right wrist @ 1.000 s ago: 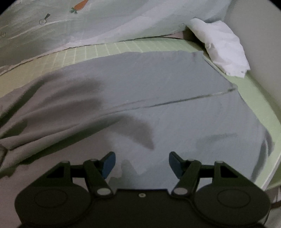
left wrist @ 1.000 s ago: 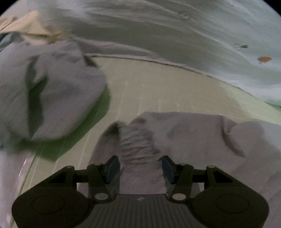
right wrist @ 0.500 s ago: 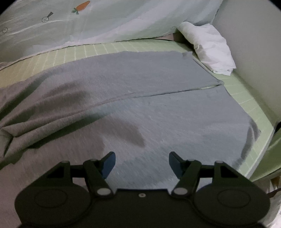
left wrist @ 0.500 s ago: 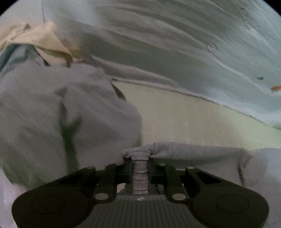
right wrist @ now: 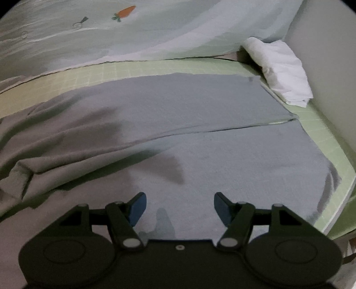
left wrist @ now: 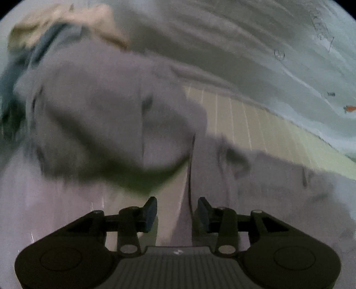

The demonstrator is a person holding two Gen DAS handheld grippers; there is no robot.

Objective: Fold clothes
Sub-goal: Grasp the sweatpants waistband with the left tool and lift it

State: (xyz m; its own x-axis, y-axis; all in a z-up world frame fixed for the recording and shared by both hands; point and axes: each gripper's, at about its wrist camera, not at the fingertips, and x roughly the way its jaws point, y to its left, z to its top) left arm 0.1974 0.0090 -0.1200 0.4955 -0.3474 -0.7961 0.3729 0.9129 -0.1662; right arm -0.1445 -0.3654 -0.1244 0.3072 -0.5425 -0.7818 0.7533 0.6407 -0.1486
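Pale green gridded bedding (right wrist: 155,69) covers the bed, with a light blue-green quilt (right wrist: 155,33) printed with a small carrot (right wrist: 124,12) bunched along its far side and a plain wall on the right. A crumpled white cloth (right wrist: 282,71) sits in the far right corner against that wall.

Spread across the bed is a grey garment (right wrist: 200,124), most likely a pair of trousers, with two long panels lying side by side and meeting along a straight seam line; toward the left it gathers into folds and wrinkles.

The right tool (right wrist: 179,205) hovers low over the near panel, its blue-padded fingers (right wrist: 138,205) wide apart and empty, throwing a shadow on the cloth.

The left wrist view is blurred. The left tool (left wrist: 176,214) has its fingers (left wrist: 150,213) parted with nothing clamped between them; an edge of grey fabric (left wrist: 255,189) lies just ahead of the gap. A large rounded mass of the same grey fabric (left wrist: 106,115) fills the left side, with a beige cloth (left wrist: 66,24) behind it at the top left.
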